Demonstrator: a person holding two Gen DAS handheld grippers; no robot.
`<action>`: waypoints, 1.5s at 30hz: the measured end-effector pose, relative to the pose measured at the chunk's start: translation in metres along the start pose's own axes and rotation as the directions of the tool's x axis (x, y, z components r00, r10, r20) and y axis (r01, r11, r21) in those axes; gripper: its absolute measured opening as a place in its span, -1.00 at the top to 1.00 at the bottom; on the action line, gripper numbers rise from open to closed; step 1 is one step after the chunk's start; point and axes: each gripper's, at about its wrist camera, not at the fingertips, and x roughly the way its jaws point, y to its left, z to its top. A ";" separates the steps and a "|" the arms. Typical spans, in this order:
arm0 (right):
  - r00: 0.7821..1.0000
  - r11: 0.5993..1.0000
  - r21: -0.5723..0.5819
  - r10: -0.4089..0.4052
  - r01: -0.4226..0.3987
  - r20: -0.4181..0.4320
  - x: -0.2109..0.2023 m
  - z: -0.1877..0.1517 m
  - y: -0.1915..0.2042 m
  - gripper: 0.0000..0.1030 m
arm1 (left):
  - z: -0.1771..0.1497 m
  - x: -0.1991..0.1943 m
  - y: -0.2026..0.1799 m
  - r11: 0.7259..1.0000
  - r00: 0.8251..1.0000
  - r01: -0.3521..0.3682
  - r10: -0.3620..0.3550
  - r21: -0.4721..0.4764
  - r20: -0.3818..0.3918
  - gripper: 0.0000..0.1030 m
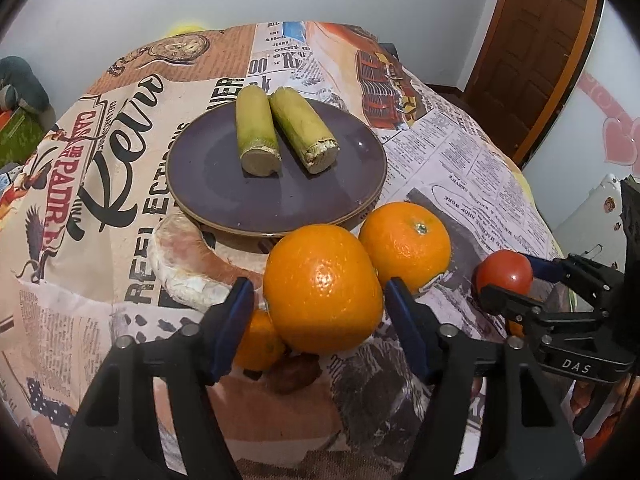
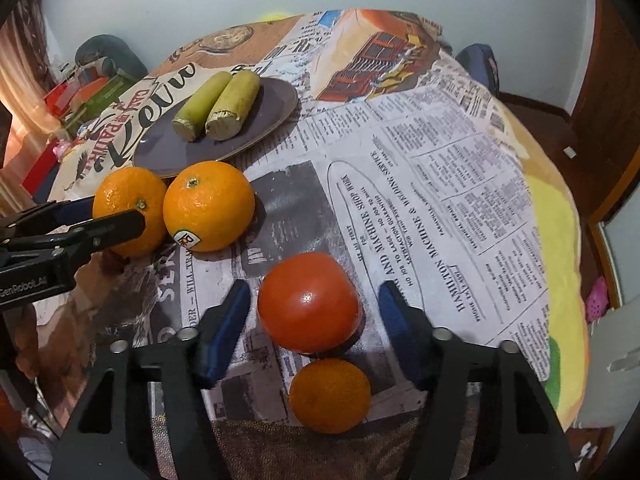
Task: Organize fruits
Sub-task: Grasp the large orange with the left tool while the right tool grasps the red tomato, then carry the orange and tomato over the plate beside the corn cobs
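Left wrist view: purple plate bearing two green stalk pieces, well beyond everything else. Nearer than plate: big orange between spread left gripper pads, gaps visible both sides. Right of plate: tomato between spread right gripper pads, untouched.

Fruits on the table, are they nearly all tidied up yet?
Not nearly. Done: only two green stalk pieces lie on the purple plate. In hand: the left gripper straddles the big orange and the right gripper straddles the tomato, pads not touching yet. Left: the stickered orange and a small orange sit on the cloth.
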 end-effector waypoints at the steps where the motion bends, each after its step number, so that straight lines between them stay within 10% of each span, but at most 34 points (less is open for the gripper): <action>1: 1.000 1.000 -0.001 0.007 -0.007 -0.003 0.001 0.001 0.000 0.00 | 0.001 0.001 0.000 1.000 1.000 0.008 -0.008 -0.002 -0.001 -0.18; 25: 0.994 0.999 -0.022 0.031 -0.029 0.102 -0.026 0.026 0.010 0.12 | 0.007 -0.028 0.008 0.999 0.996 0.008 -0.004 -0.048 0.093 -0.14; 45: 0.964 0.992 -0.113 0.076 -0.049 0.253 -0.048 0.090 0.043 0.12 | 0.048 -0.093 0.040 0.997 0.957 -0.022 0.041 -0.069 0.287 -0.14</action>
